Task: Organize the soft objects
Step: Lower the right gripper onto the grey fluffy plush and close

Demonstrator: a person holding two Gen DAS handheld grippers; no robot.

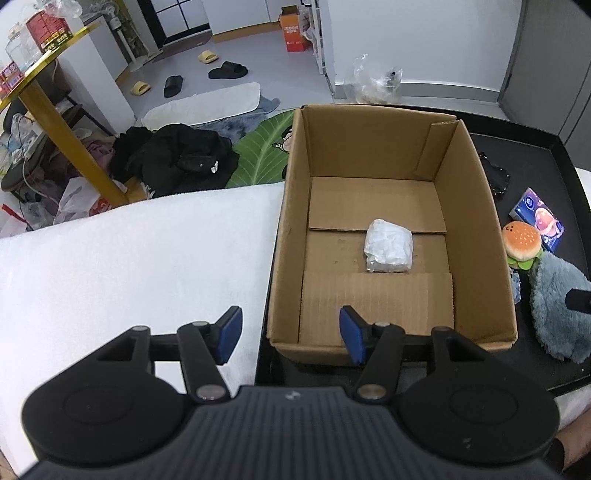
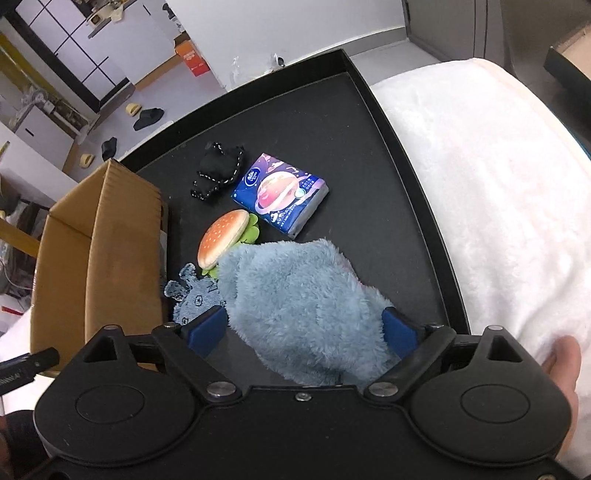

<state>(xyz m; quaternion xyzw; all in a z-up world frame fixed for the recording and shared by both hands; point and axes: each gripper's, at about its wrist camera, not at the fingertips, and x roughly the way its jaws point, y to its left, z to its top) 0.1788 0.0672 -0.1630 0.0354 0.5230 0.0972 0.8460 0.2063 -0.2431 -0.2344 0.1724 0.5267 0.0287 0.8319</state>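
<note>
Tray rim leaves bare floor right of tissue pack.

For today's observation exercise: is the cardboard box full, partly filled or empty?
Nearly empty. The open cardboard box holds only one white wrapped bundle on its bare floor.

Lived-in home, prob. a bedroom or studio flat. Slippers lie scattered on the grey floor, w/ a heap of dark clothes, a white mat and a leaf-print rug nearby. White fluffy blanket in front. Cluttered gold-legged table, plastic bags, orange carton by the wall.
</note>
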